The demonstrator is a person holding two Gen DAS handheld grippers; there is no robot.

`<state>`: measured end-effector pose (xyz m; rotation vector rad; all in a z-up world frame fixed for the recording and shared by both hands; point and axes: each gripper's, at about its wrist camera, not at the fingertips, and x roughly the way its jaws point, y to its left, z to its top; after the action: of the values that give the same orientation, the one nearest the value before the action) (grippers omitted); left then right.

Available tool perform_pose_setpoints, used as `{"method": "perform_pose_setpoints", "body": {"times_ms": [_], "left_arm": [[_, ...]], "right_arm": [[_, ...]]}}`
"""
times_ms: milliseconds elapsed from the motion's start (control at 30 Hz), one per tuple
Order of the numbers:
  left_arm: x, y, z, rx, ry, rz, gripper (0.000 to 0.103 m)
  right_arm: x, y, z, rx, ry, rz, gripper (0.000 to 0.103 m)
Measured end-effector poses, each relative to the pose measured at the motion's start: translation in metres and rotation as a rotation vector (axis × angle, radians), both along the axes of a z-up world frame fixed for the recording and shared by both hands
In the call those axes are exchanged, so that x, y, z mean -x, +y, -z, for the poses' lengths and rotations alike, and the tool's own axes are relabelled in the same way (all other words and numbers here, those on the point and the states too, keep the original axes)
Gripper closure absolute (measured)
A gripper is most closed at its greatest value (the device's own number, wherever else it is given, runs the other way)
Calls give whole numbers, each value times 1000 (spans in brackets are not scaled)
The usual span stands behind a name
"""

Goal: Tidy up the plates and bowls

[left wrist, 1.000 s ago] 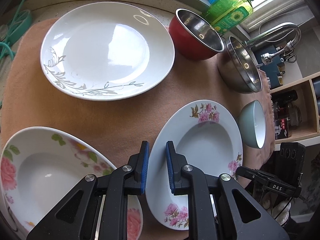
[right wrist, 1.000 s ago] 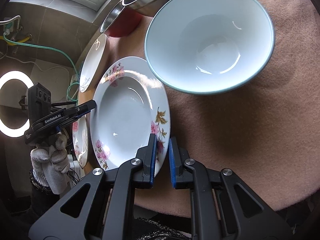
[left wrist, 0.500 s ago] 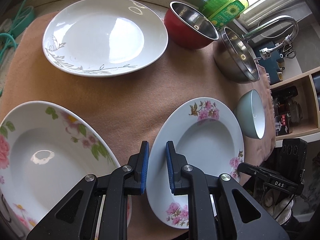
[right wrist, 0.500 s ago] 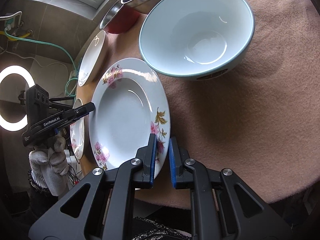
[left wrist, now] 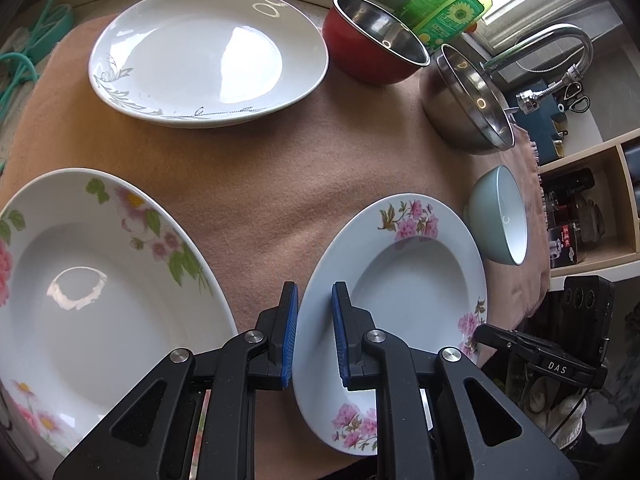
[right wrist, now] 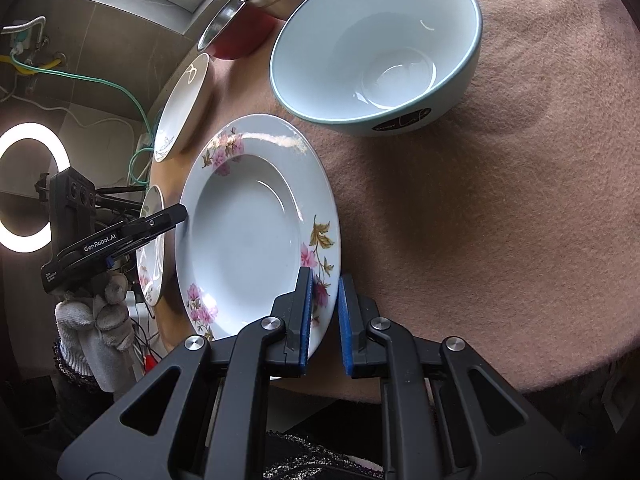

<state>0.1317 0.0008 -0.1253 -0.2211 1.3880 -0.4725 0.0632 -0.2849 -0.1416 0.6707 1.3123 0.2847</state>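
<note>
Rose plate [left wrist: 80,280] cropped, perhaps a third

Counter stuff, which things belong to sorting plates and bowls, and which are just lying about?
Job: pink-flower plate, big rose plate, grey-leaf plate, teal bowl, red bowl, steel bowl.
Lying about: soap bottle, tap, green cable, ring light, shelf jars.

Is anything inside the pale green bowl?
No, the pale green bowl shows only its bare white inside in the right wrist view.
</note>
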Motion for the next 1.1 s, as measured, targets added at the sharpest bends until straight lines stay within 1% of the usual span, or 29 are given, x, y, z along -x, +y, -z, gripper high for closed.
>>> {"method": "perform_pose_setpoints", "body": {"times_ms": [500,1100], "left_arm": [[7,-5,0,2,1,2,88],[7,-5,-1,5,0,0,88]], "right_arm": [[-1,5,2,13,4,-19,90],[0,7,2,29,6,-42,89]]}}
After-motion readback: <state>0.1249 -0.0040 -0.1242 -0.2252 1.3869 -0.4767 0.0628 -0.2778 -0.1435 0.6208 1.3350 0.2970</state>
